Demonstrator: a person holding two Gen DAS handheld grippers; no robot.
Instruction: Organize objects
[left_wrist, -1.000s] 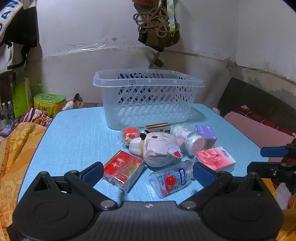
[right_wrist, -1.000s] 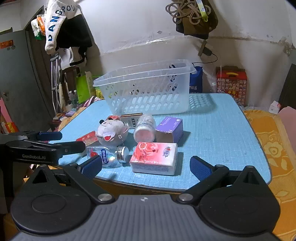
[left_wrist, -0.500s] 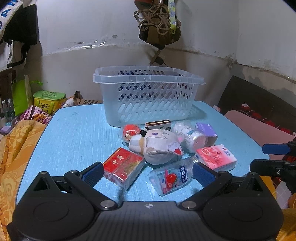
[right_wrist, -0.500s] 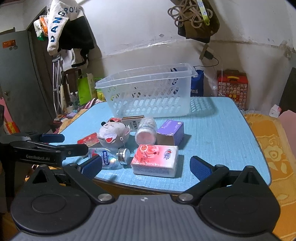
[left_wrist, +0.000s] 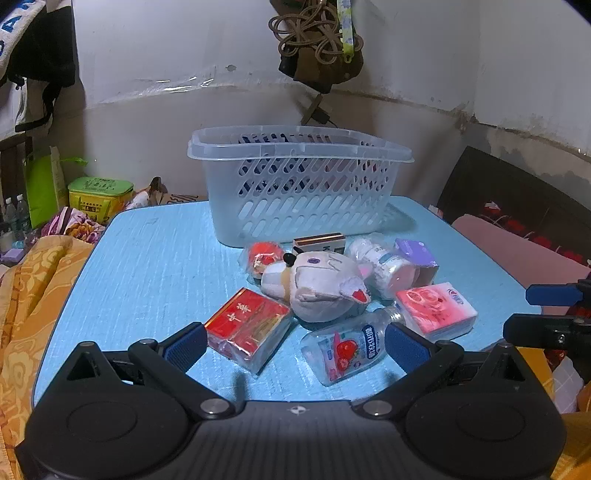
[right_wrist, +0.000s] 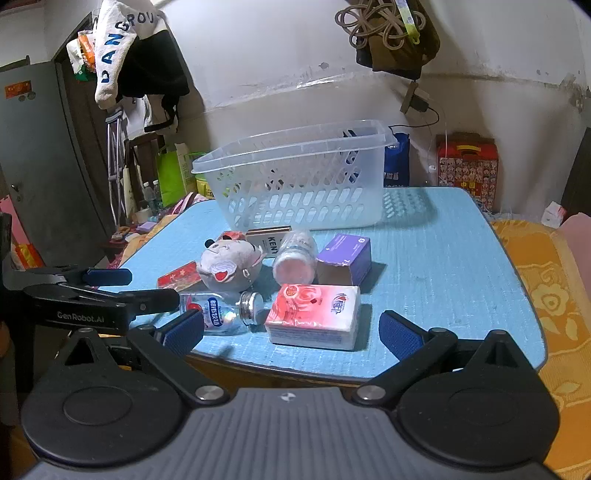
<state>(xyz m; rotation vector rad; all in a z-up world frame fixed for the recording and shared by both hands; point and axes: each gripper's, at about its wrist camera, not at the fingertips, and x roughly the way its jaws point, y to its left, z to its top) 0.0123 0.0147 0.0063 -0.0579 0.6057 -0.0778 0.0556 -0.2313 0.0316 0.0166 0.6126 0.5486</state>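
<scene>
The bench (left_wrist: 155, 266) is light blue with a fine ribbed weave. At its far side the basket (left_wrist: 299, 192) is translucent white, its walls pierced with slanted slots. The box (left_wrist: 247, 326) nearest the left claw (left_wrist: 295, 345) is red with gold characters. The plush (left_wrist: 317, 288) is pale grey with a red patch. The bottle (left_wrist: 343, 349) is clear, its label blue and white with a red strawberry. The tissue pack (right_wrist: 314, 310) is pink and white; the carton (right_wrist: 345, 254) behind it is purple. Both claws carry dark blue pads on black arms.
</scene>
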